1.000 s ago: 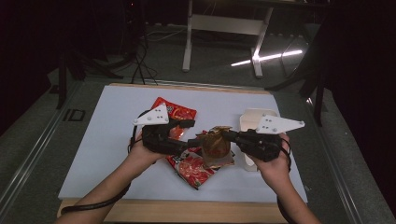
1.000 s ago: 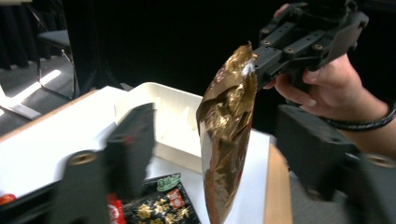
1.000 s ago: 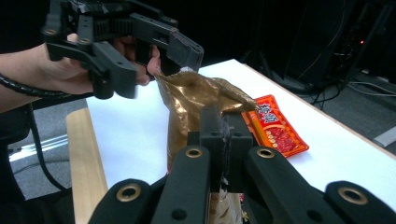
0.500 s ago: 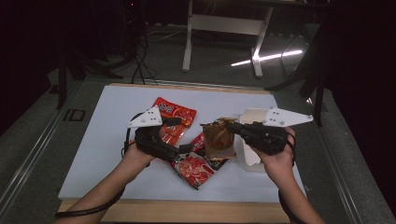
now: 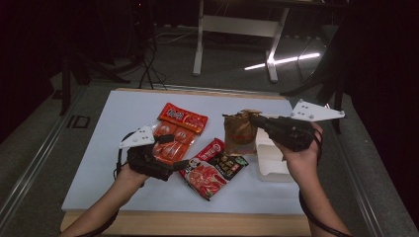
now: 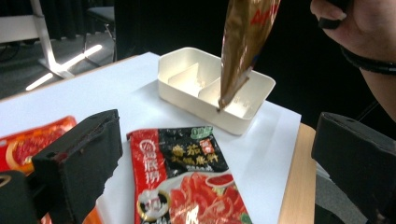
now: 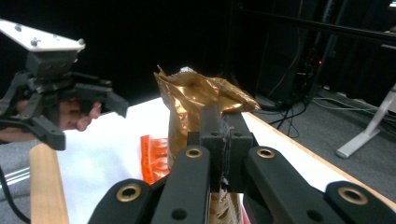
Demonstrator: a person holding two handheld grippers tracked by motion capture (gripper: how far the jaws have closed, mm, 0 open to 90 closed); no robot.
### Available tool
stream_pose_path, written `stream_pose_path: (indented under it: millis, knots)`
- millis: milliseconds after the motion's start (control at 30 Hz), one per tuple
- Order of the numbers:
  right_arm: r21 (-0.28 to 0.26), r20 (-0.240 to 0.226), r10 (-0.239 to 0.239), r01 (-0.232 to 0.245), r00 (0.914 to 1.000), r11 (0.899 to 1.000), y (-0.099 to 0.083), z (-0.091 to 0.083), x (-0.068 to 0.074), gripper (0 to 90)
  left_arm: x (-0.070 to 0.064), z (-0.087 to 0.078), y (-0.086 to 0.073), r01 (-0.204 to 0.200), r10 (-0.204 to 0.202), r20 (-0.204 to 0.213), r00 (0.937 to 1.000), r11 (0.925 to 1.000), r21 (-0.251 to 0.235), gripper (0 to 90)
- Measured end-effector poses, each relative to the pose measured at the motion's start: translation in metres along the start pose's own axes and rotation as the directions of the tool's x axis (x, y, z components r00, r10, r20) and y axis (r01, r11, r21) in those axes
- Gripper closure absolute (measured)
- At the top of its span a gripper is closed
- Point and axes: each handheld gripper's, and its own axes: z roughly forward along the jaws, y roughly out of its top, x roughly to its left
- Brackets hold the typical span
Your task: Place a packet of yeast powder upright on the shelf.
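My right gripper (image 5: 255, 121) is shut on the top of a crumpled gold-brown pouch (image 5: 239, 132) and holds it upright in the air. In the left gripper view the pouch (image 6: 243, 46) hangs with its lower corner over a white compartment box (image 6: 187, 70). In the right gripper view the jaws (image 7: 219, 140) pinch the pouch (image 7: 196, 95). My left gripper (image 5: 174, 151) is open and low over the table, left of a red-and-black sauce packet (image 5: 213, 169). Its jaws (image 6: 215, 158) stand wide apart, with the packet (image 6: 187, 172) lying flat between them, untouched.
A red-orange snack packet (image 5: 178, 132) lies on the white table mat (image 5: 108, 148) behind the left gripper. The white box (image 5: 269, 160) sits near the mat's right edge. A wooden table edge (image 5: 188, 223) runs along the front. Beyond the table are a dark floor and desk legs.
My right gripper has lifted the gold pouch up and to the right, toward the white box. My left gripper has drawn back to the left and toward the front edge, away from the pouch.
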Motion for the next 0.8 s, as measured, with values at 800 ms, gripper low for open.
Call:
stream_pose_path:
  millis: [800]
  knots:
    - [-0.015, 0.137, 0.063, -0.061, 0.9885, 0.998, 0.002, -0.005, -0.062, 89.8, 0.015, -0.037, -0.059, 0.027, -0.025, -0.128, 0.9914, 0.9995, 0.016, 2.5]
